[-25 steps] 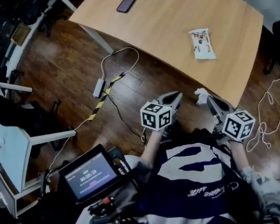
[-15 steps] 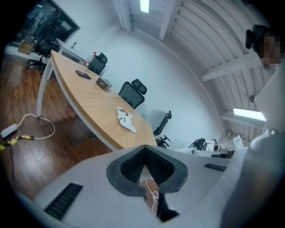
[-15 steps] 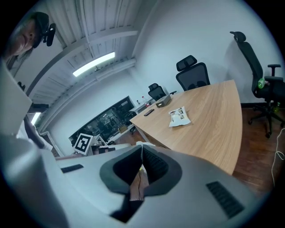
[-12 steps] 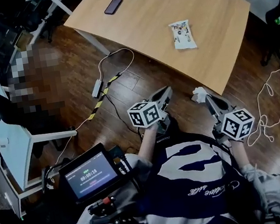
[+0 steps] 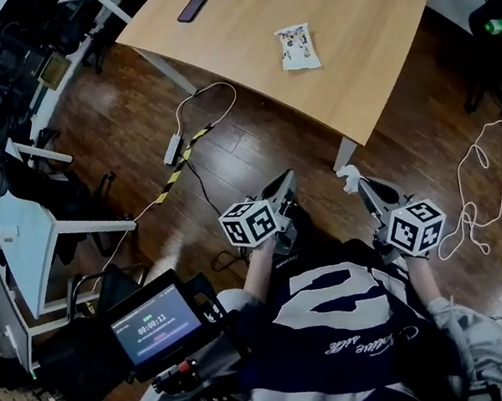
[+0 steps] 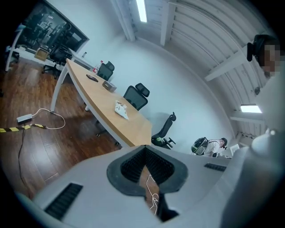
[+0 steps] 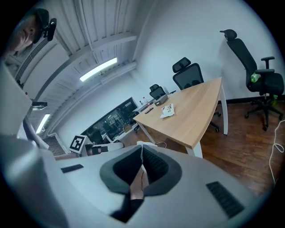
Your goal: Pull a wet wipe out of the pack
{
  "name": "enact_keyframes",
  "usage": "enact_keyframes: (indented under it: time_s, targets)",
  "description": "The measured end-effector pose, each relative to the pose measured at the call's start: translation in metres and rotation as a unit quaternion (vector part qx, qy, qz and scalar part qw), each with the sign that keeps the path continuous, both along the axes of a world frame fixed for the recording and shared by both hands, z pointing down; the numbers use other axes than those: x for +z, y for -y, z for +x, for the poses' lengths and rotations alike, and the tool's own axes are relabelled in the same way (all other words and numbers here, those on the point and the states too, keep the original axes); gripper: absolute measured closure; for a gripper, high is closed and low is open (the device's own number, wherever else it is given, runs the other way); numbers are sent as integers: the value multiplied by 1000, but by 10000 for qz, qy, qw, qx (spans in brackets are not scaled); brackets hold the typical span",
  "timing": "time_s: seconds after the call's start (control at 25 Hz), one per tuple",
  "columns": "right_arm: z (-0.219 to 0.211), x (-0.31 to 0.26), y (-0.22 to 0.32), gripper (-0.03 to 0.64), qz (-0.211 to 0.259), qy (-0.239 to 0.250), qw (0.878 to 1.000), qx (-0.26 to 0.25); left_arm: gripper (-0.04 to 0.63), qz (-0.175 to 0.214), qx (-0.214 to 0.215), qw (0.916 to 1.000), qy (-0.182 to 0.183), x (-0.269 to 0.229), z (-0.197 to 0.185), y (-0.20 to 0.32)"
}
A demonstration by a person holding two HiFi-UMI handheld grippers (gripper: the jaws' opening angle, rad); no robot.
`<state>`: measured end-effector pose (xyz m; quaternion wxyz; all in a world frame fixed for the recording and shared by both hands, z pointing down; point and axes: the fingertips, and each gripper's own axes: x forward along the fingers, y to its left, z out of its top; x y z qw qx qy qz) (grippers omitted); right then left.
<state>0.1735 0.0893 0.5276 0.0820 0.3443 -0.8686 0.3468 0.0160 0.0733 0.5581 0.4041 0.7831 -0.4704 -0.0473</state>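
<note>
The pack [image 5: 298,47] lay on the desk [image 5: 368,44], well apart from the 2 grippers. The left gripper [image 5: 283,180] had its fingers pressed together, empty; the right gripper [image 5: 357,183] seemingly pinched a white scrap [image 5: 348,174]. Light and soft, the pack would likely slide: pin it, pull at its top opening

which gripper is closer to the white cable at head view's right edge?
Right. The right gripper, shut on a wipe, sits just left of that cable; the left gripper is farther left, beyond the right one.
</note>
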Motion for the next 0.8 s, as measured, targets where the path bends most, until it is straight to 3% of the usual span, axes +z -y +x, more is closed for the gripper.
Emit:
enact_keyframes:
  time_s: [0.24, 0.8]
  targets:
    - [19, 4, -34, 617, -80, 134, 9999, -55, 594, -87, -20, 9999, 117, -1, 20, -41]
    - [43, 9, -56, 617, -130, 320, 9986, 405, 594, 47, 451, 9985, 308, -17, 43, -63]
